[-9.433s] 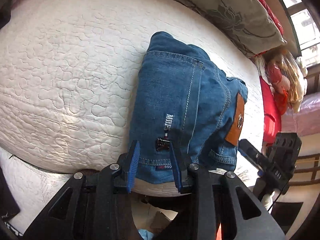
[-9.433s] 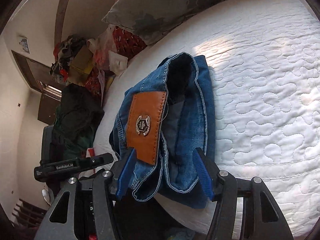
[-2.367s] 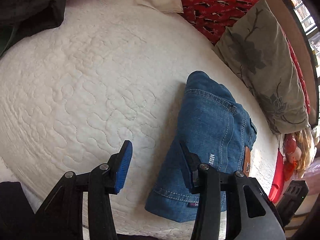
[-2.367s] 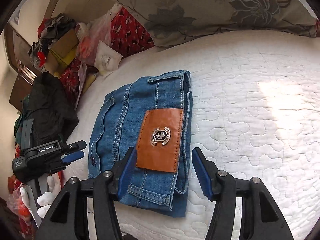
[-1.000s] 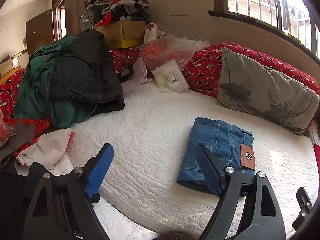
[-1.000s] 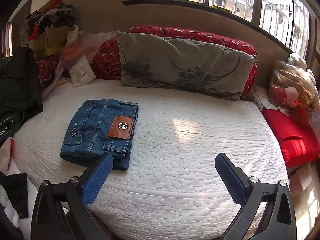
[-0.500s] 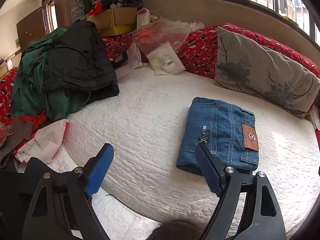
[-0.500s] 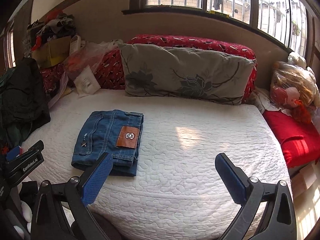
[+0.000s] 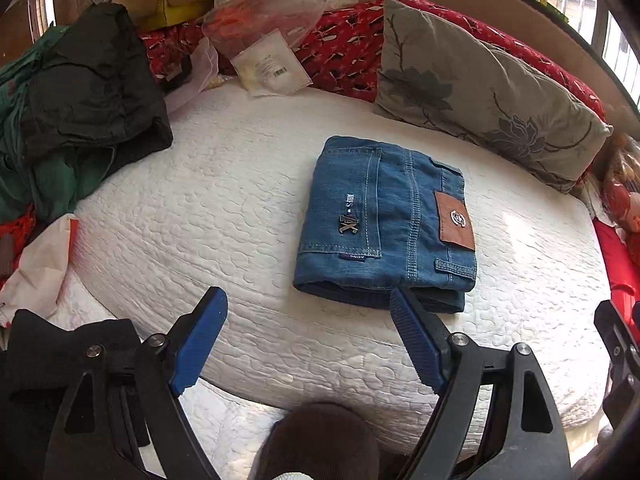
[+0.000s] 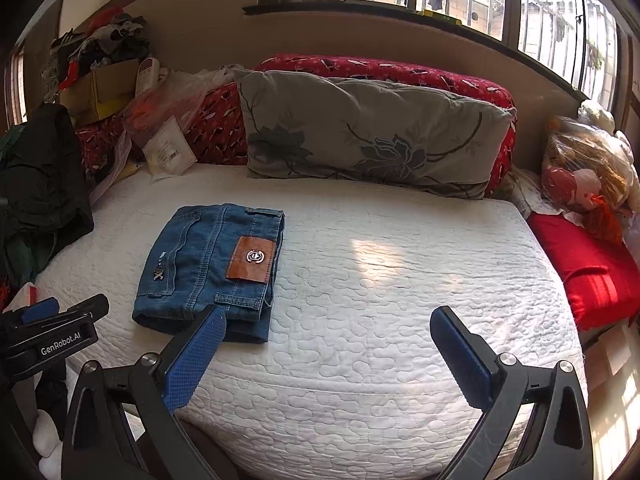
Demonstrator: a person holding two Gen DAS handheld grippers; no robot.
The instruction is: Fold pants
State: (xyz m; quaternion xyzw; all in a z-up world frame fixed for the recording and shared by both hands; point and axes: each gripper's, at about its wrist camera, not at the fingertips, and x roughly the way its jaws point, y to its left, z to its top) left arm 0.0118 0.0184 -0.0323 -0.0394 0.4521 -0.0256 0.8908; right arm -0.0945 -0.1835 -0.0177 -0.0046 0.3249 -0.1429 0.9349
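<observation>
The blue denim pants (image 9: 384,224) lie folded into a compact rectangle on the white quilted mattress (image 9: 208,216), brown leather patch up. They also show in the right wrist view (image 10: 208,268) at the left of the bed. My left gripper (image 9: 308,316) is open and empty, held back off the bed's front edge, apart from the pants. My right gripper (image 10: 328,328) is open and empty, also back from the front edge; its left pad overlaps the pants' near corner in the picture only. The left gripper's body (image 10: 52,336) shows at the right wrist view's lower left.
A grey flowered pillow (image 10: 368,132) leans against a red bolster (image 10: 400,68) at the back. Dark and green clothes (image 9: 76,100) are piled on the left, with plastic bags (image 9: 264,32) and a cardboard box (image 10: 104,88). A red cushion (image 10: 588,268) and a bagged toy (image 10: 588,172) sit at the right.
Both grippers let go of the folded pants and drew back from the bed, opening wide. Over the last second the views shifted slightly closer; the pants have not moved.
</observation>
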